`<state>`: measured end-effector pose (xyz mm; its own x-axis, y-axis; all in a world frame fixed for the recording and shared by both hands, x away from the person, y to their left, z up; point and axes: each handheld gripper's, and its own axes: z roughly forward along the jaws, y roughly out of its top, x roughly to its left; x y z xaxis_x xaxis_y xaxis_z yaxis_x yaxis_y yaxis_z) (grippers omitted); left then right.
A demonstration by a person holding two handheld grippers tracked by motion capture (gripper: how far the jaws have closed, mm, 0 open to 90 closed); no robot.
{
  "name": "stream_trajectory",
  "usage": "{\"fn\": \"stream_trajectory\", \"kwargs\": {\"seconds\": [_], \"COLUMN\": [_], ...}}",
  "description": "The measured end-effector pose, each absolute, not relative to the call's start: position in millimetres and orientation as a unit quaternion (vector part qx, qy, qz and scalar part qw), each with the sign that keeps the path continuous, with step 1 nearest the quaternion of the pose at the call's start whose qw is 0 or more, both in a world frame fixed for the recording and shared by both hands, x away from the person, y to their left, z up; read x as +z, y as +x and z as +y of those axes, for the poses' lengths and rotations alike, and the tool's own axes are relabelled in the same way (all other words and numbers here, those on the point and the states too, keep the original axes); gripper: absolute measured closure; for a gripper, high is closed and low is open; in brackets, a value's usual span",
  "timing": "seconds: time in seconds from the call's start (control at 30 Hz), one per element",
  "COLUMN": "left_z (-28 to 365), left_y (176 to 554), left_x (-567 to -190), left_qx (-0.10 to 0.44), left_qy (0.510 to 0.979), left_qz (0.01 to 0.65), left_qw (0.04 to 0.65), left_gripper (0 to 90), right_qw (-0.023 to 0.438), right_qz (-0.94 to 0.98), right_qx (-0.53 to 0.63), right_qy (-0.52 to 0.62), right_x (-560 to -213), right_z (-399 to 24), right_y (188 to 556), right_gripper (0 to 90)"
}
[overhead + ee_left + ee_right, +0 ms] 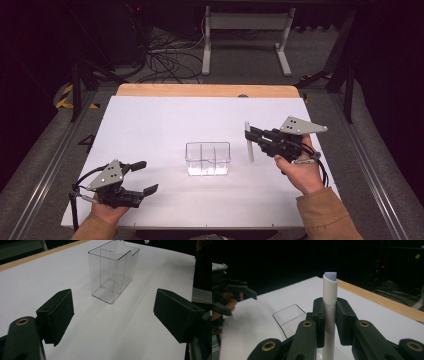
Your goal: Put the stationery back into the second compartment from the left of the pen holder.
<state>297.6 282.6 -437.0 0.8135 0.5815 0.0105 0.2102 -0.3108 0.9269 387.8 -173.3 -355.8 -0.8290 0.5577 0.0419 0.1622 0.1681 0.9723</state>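
A clear plastic box [208, 158] with inner dividers stands in the middle of the white table; I also see the box [111, 272] and the box [288, 317] in the two gripper views. My right gripper [248, 134] is shut on a white pen-like stick [249, 144] with a pale blue tip, held upright just right of the box. In the right gripper view the stick [329, 315] rises between the pads [319, 317]. My left gripper [142, 177] rests low at the front left, open, its jaws wide apart and pointing at the box with nothing between them.
The white board [150, 125] covers a wooden tabletop whose far edge [205, 90] shows. Beyond it stand a white frame stand [245, 35] and a tangle of cables [170, 60] on the floor. Metal rails [45, 170] run along both sides.
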Motion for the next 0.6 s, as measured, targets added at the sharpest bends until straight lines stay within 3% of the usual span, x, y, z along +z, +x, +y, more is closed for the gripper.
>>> {"fn": "stream_trajectory", "kwargs": {"seconds": [0.6], "left_z": [283], "left_y": [298], "left_x": [-438], "left_qx": [0.177], "left_qy": [0.790], "left_qz": [0.251], "left_qw": [0.530], "left_gripper": [17.4], "right_qw": [0.137], "right_qz": [0.721], "right_qx": [0.654], "right_qy": [0.185], "right_x": [-352], "right_z": [-140], "right_y": [386], "right_gripper": [79.3]}}
